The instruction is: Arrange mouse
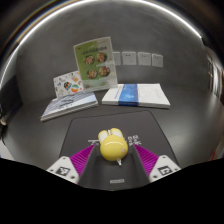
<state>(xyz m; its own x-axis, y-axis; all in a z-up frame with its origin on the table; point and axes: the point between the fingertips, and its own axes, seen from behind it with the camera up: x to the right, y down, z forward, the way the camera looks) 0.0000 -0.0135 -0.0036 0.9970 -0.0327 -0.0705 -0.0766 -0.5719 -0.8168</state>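
1. The mouse (111, 148), a rounded yellow one, is sitting between the two fingers of the gripper (112, 160), at the near end of the dark mouse mat (110, 128). Its long axis is running from six o'clock toward twelve o'clock, in line with the fingers, with a pale part showing at its far end.

2. The gripper is closing around the mouse from either side: the left pad (82, 161) is lying at about eight o'clock of it and the right pad (144, 160) at about four o'clock. Both are appearing to touch its flanks, so I am judging the mouse clenched, not loose.

3. The coming move is turning on that alignment: mouse dead ahead at twelve o'clock and lengthwise to the fingers, so placing it should mean carrying it forward along the mat.

4. Beyond the mat, a booklet (70, 102) is lying at about eleven o'clock and a blue-and-white book (137, 95) at about one o'clock, both flat on the table (30, 70).

5. An upright leaflet (95, 58) is standing farther off, near twelve o'clock.
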